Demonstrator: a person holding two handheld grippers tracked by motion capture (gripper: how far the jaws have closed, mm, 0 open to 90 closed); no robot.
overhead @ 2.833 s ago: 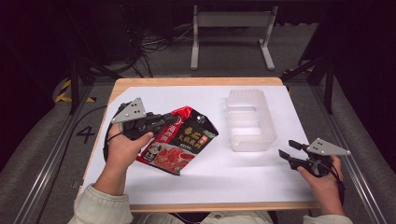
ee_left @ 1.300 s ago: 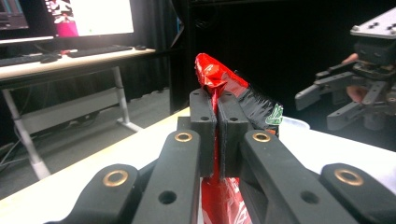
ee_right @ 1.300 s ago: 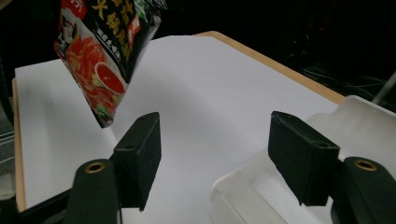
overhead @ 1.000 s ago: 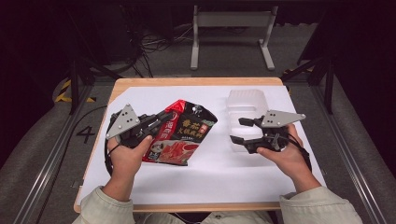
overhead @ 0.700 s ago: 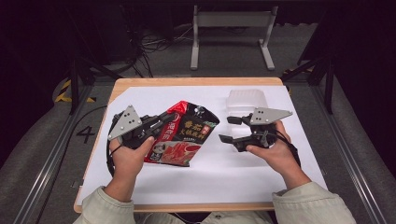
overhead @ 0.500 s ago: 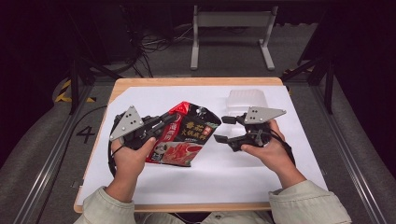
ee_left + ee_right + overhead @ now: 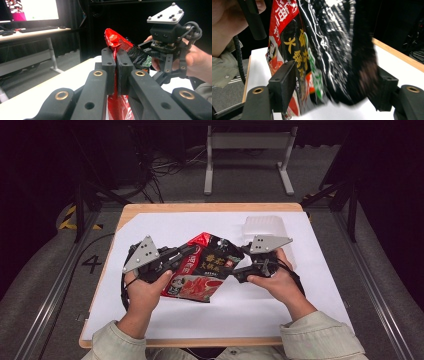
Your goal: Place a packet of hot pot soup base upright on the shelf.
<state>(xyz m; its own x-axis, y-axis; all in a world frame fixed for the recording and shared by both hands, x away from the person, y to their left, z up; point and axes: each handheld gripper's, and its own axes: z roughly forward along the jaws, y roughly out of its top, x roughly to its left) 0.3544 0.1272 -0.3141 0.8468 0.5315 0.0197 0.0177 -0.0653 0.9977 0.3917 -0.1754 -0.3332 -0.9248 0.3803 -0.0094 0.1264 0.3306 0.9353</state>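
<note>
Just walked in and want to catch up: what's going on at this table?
A person works a gripper in each hand on a red-and-black snack bag. The left gripper is clamped on the bag's red edge, holding it up. The right gripper is open, its jaws straddling the bag's other end. A clear plastic container sits behind.

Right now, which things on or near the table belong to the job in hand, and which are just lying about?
In the job:
- snack bag, clamped by the left gripper
- right gripper, fingers either side of the bag's edge, not yet pressing

Lying about:
- clear plastic container
- white sheet over the table
- metal stand on the floor
</note>
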